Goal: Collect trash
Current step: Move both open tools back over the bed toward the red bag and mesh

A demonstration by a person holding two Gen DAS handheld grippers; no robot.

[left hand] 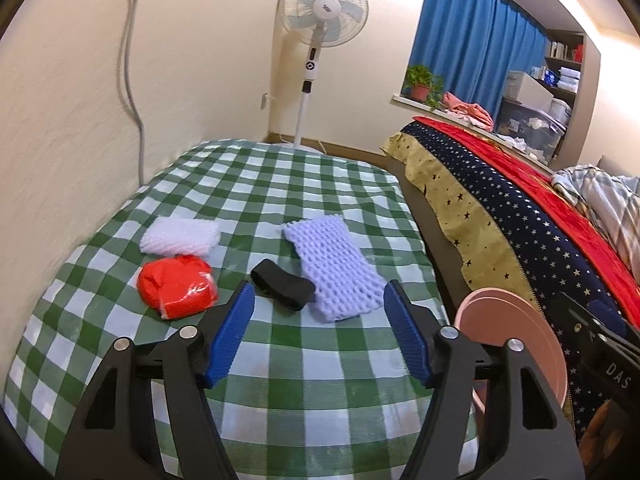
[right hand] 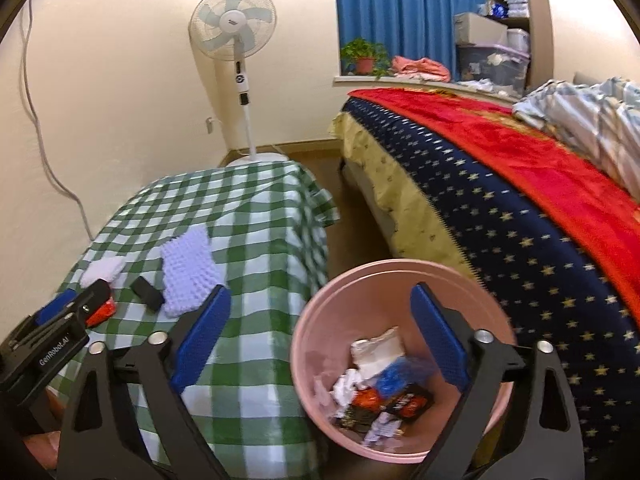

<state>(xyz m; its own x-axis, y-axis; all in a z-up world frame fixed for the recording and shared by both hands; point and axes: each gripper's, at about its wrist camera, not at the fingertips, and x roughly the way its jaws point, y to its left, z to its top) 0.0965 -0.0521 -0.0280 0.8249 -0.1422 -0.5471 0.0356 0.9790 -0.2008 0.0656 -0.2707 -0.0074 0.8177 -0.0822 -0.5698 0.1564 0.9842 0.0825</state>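
On the green-checked table [left hand: 280, 360] lie a white foam net [left hand: 182, 236], a red plastic bag [left hand: 176, 286], a small black band [left hand: 282, 290] and a lilac foam net [left hand: 334, 268]. My left gripper [left hand: 318, 292] hovers just short of the black band and the lilac net, open and holding nothing. A pink bin [right hand: 312, 320] stands on the floor right of the table, with several wrappers and crumpled papers [right hand: 380, 384] inside. Above its mouth is my right gripper [right hand: 320, 294], open and empty. The right wrist view also shows the left gripper [right hand: 76, 304] over the red bag [right hand: 102, 312].
A standing fan [left hand: 320, 12] is in the far corner behind the table. A bed with a star-patterned blanket [right hand: 500, 240] runs along the right, close to the bin. A narrow strip of floor [right hand: 352, 240] separates table and bed. A grey cable [left hand: 132, 80] hangs on the left wall.
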